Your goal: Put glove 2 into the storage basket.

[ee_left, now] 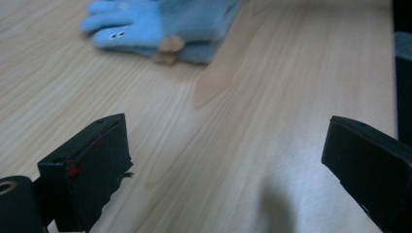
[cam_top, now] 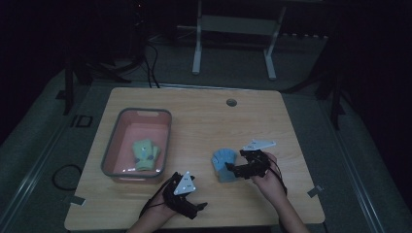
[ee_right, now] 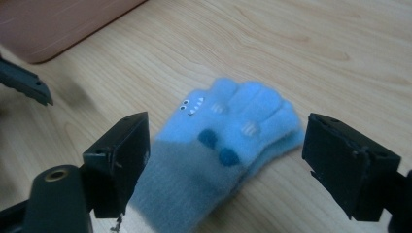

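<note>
Fuzzy blue glove (ee_right: 228,141) with grey cuff, seemingly doubled, flat on table (ee_right: 316,43).

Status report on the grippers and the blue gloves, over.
Right gripper open, jaws either side of the blue gloves, not pressing. Left gripper open, empty. Green gloves in pink bin. Nothing in the way.

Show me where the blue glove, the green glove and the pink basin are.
blue glove (ee_right: 228,131): right gripper view, on its palm.
green glove (cam_top: 144,154): high view, on its middle, inside the basin.
pink basin (cam_top: 144,112): high view, on its far grey rim.
</note>
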